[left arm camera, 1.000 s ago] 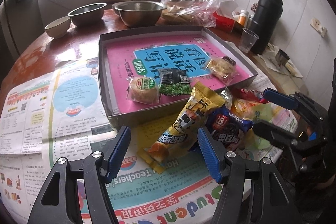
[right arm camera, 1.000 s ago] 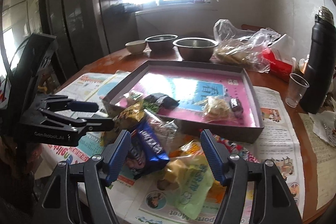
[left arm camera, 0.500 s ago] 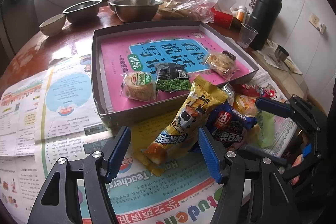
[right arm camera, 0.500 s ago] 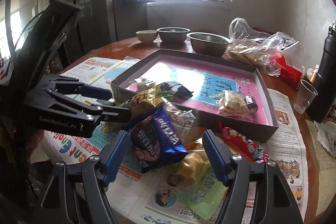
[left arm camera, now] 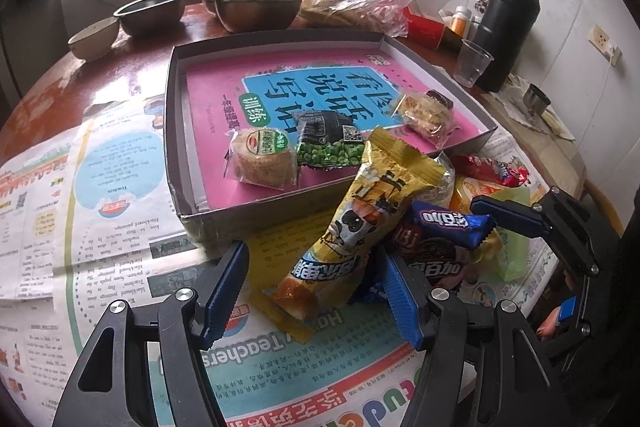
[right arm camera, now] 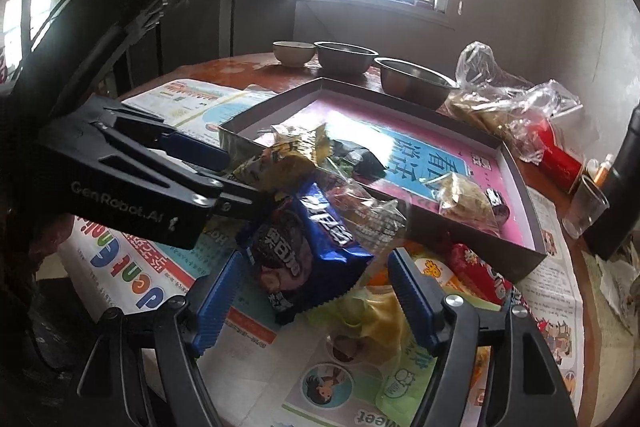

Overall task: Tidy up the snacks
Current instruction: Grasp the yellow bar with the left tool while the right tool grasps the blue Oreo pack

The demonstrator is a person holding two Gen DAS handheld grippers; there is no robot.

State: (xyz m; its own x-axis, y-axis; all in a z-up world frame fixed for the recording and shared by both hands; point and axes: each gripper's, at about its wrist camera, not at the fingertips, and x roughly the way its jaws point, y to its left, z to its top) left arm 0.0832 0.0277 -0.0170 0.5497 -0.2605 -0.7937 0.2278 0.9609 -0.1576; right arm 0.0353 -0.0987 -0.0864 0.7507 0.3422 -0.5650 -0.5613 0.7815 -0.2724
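The round desk (left arm camera: 132, 67) is partly covered with newspaper (left arm camera: 100, 187). A shallow tray (left arm camera: 176, 131) lined with a pink book sits near the desk's middle, its front wall toward the near edge.

By my reading, the sorting is under halfway. Inside the tray lie a round cake (left arm camera: 262, 157) and a pea packet (left arm camera: 328, 143) along the front wall, and a crisp pastry (left arm camera: 426, 113) with a small dark sweet beside it by the right wall. The rest is a loose pile outside the tray, against its front right corner toward the near edge. It holds a yellow pack (left arm camera: 360, 227) leaning on the tray's front wall, a blue biscuit pack (right arm camera: 304, 247) beside it, and red, orange and green packets (right arm camera: 384, 331) underneath.

The left gripper (left arm camera: 316, 289) is low over the newspaper. Its jaws are released and straddle the lower end of the yellow pack without pinching it. The right gripper (right arm camera: 312, 291) comes in from the opposite side. Its jaws are also spread wide and flank the blue biscuit pack, gripping nothing. The two grippers point toward each other across the pile, close together.
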